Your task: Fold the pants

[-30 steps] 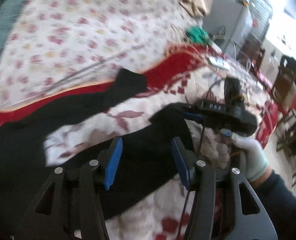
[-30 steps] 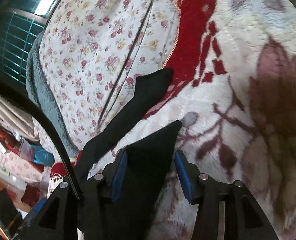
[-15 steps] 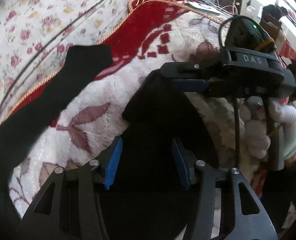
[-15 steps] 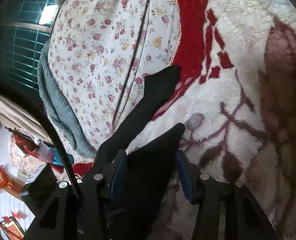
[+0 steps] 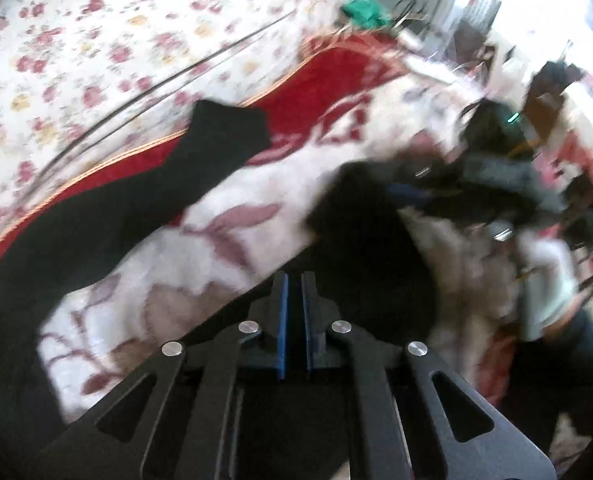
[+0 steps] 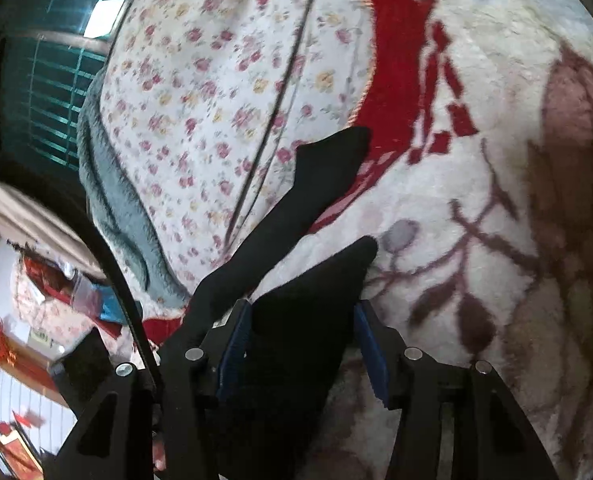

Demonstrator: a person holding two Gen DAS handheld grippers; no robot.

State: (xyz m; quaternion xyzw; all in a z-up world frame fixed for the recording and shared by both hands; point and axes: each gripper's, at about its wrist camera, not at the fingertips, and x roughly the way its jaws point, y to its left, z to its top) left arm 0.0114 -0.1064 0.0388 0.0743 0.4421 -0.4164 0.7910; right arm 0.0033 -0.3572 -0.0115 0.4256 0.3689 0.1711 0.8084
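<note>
The pants [image 5: 368, 248] lie on the plush blanket [image 5: 256, 184], and I place everything by them. One leg [image 5: 216, 144] runs away to their left, its end lying over the blanket's border next to the flowered sheet [image 5: 96, 40]. The other leg's end [image 6: 336, 272] lies on the blanket nearer to me, apart from the first. My left tool [image 5: 292, 292] sits over the pants, its jaws closing with cloth between them. My right tool [image 6: 302, 336] stands astride that nearer leg end. Beyond the pants the flowered sheet lies on the bed, with a fleece throw [image 6: 112, 208] at its far edge.
</note>
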